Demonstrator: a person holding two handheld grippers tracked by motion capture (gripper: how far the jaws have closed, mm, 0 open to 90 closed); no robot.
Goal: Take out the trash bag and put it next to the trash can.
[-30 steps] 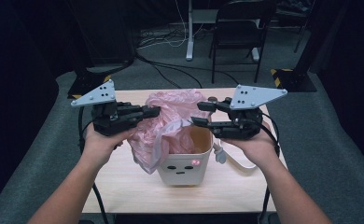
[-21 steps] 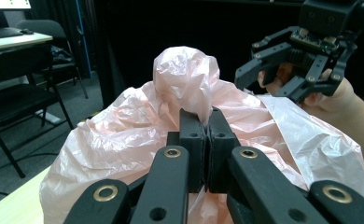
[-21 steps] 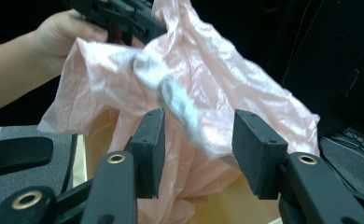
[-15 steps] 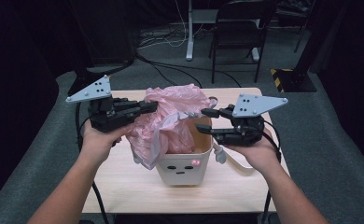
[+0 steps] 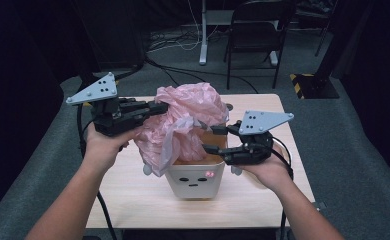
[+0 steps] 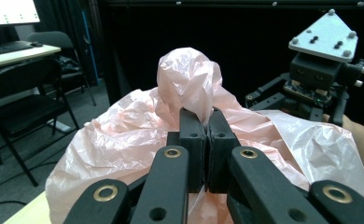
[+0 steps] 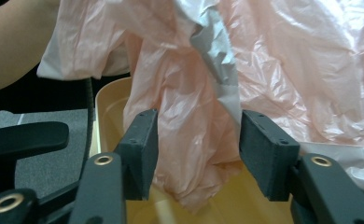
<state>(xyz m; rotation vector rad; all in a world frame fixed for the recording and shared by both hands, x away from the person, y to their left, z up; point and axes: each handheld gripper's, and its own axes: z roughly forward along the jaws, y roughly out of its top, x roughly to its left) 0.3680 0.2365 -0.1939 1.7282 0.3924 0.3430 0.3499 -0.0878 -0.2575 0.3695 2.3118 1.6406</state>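
Pinching a fold of the pink plastic bag, the left tongs have their two black pads pressed together on the thin film, which puffs up above their tips in the left gripper view. From the high view these left tongs sit left of centre, reaching toward the bag from its left side, with a hand wrapped under them.

At right of centre in the high view, the right tongs point at the bag's right flank, just over the rim of the cream bin. Their jaws have just been opening and now stand spread. A hanging lobe of the bag drops between the two pads in the right gripper view, and whether the film brushes either pad cannot be told from it. Below that lobe lies the bin's yellowish inside.

Bunched and crumpled, the bag rises out of the bin's mouth and spills over its left rim. A small face is drawn on the bin's front, and the bin stands near the middle of the wooden table.
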